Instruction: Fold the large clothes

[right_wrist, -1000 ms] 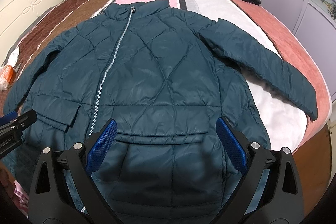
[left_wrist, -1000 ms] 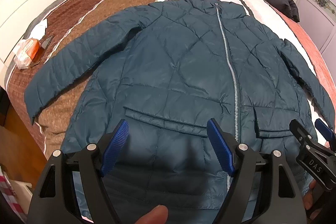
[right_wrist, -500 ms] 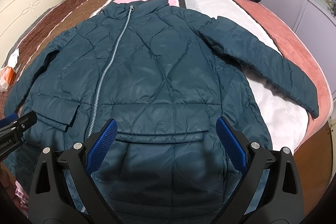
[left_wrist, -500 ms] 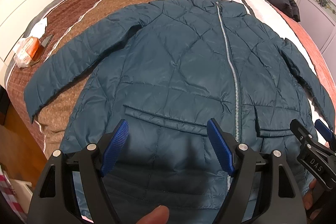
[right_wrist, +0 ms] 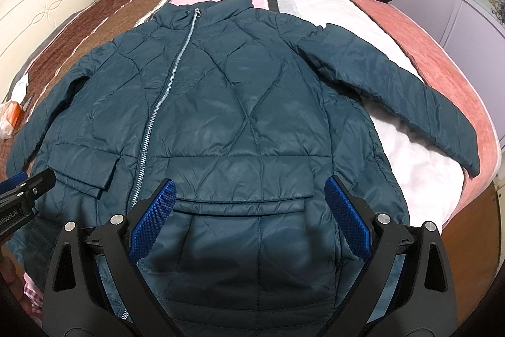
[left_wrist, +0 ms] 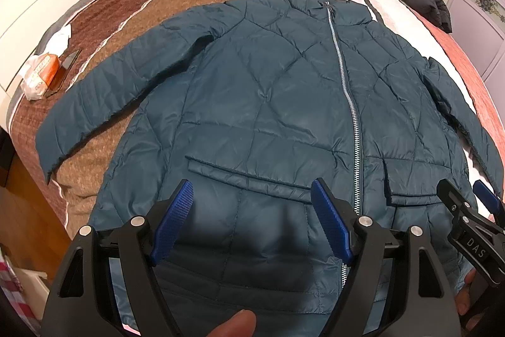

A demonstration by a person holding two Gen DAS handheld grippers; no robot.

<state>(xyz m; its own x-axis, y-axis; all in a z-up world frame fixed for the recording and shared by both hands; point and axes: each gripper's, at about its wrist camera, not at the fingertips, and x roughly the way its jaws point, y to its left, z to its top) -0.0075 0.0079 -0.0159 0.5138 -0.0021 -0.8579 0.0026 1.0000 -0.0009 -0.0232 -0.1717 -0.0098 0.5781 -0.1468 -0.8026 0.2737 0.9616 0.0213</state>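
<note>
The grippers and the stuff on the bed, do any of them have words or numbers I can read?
"DAS" on the right gripper, on its black finger.
"nRobot.AI" on the left gripper's finger, cut off at the picture's edge.
Orange packet on the bed: print too blurred to read.
Teal jacket: no words.

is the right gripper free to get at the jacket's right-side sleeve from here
Probably yes. The right gripper is open and empty above the jacket hem, and the sleeve lies flat on the bed with nothing on or across it.
</note>
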